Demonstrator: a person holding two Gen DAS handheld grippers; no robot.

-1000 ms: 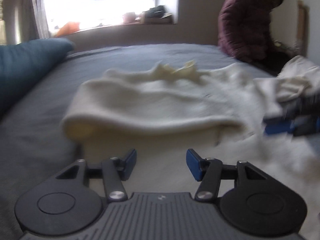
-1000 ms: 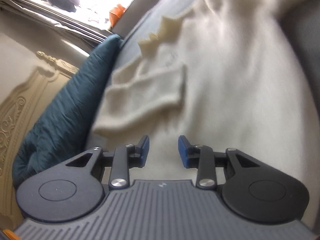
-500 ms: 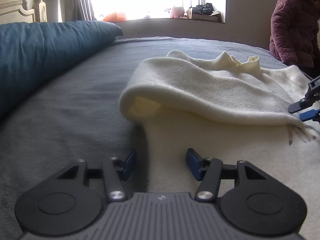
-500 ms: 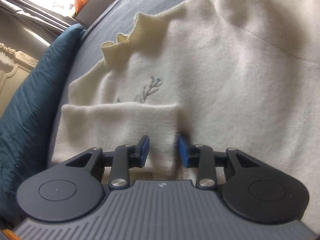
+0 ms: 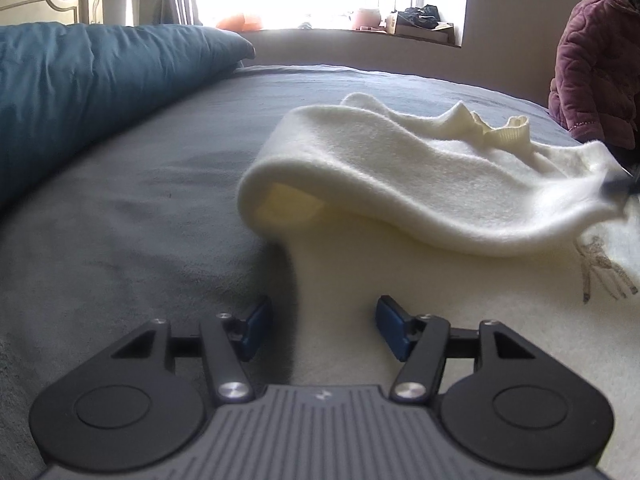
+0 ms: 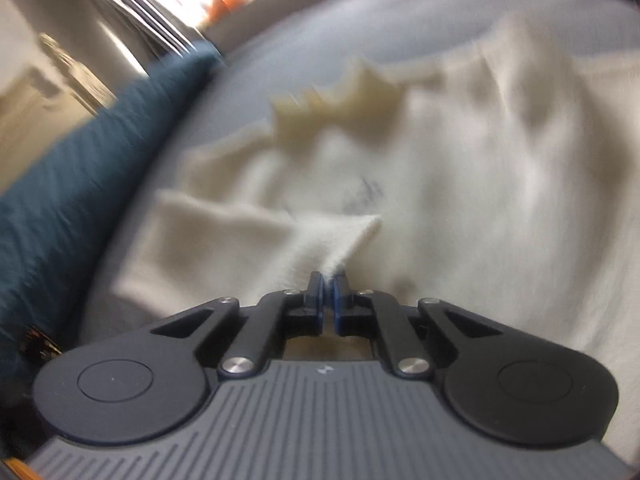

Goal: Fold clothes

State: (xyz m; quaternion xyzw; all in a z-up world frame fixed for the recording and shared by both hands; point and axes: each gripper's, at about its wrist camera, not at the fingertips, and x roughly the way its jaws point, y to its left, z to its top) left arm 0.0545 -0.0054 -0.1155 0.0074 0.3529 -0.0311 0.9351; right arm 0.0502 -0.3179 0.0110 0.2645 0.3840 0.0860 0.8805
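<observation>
Cream knitted sweater (image 5: 400,168) with ribbed collar: spread on grey bedsheet (image 5: 140,200), one sleeve folded across its body. Right gripper (image 6: 328,280): jaws pinching sleeve end. Left gripper (image 5: 318,328): jaws spread, at sweater's edge. Teal pillow (image 5: 80,92) beside.

Cream sweater (image 5: 400,184) ahead of left gripper (image 5: 318,330), grey-brown embroidered sprig (image 5: 604,272) to its right. Grey bedsheet (image 5: 140,208) left of it, teal duvet (image 5: 80,92) farther left. Blue pads (image 5: 390,330), black frame.
</observation>
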